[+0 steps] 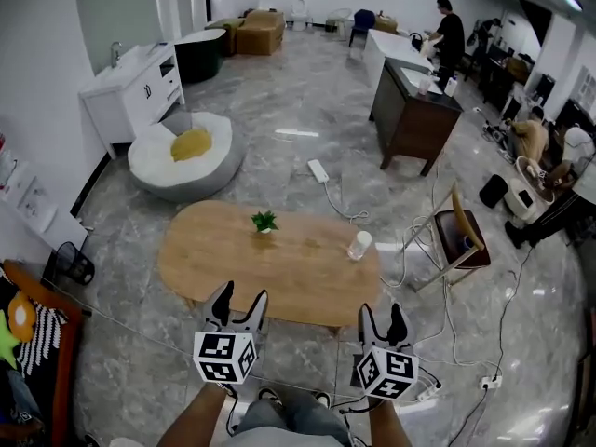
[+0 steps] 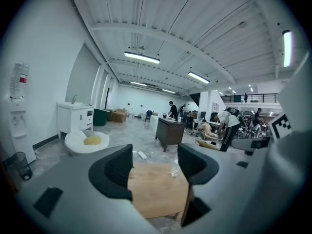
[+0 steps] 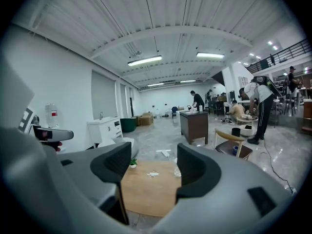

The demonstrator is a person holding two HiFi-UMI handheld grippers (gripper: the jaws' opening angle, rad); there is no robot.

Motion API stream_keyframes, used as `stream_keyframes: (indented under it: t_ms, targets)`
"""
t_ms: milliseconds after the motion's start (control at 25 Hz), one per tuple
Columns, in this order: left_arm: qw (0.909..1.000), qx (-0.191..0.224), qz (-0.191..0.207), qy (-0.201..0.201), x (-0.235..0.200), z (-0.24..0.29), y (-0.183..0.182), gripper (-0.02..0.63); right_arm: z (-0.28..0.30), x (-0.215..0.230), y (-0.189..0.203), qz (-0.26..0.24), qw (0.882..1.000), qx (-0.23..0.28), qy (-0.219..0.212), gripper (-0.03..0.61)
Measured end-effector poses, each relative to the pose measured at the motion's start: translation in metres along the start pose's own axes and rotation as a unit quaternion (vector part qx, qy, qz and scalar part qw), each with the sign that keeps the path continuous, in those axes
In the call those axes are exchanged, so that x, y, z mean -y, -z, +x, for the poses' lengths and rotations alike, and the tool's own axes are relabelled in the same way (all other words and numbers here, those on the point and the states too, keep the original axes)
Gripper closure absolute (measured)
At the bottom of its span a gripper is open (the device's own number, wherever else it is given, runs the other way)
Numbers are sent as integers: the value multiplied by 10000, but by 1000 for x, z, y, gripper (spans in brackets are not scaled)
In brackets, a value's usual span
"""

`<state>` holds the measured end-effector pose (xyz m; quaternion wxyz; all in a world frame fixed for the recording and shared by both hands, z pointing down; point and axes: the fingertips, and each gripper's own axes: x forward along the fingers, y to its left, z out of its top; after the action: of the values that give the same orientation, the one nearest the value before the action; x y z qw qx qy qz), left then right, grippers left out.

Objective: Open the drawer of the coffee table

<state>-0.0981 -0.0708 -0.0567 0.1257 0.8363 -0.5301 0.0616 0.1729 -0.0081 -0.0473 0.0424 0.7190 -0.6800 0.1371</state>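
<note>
Grey marble floor surrounds the oval wooden desk, just ahead of the left gripper and right gripper, each with jaws wide and empty. No view shows the desk's drawer. Only the right gripper view shows white scraps on top.

Bright, even light from ceiling strip lights; glare on floor; fisheye bending, black corners in gripper views.

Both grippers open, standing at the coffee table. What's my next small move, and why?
Probably lower the right gripper toward the near edge of the coffee table. Both it and the left gripper hang open, clear of the table, and no drawer front shows from here.
</note>
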Motion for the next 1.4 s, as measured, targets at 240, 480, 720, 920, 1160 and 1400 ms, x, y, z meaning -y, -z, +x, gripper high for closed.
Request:
stream_keyframes:
  t_ms: [240, 480, 720, 920, 1160, 1400]
  targets:
    - [9998, -190, -99, 34, -3, 7, 22, 325, 6, 9, 18, 28, 9999, -158, 8, 278]
    - [9984, -527, -182, -55, 6, 20, 73, 325, 12, 34, 66, 24, 9981, -607, -119, 278]
    - [9938, -959, -546, -114, 13, 36, 182, 327, 28, 59, 169, -94, 9917, -1238, -348, 278]
    - [9893, -1246, -752, -109, 22, 53, 282, 327, 55, 79, 261, -258, 9846, -1616, -606, 278]
    - [9856, -1384, -961, -156, 19, 77, 386, 333, 90, 94, 356, -466, 9751, -1914, -1020, 276]
    - [9776, -1132, -1771, -133, 9, 88, 474, 337, 109, 116, 440, -847, 9587, -2323, -1407, 276]
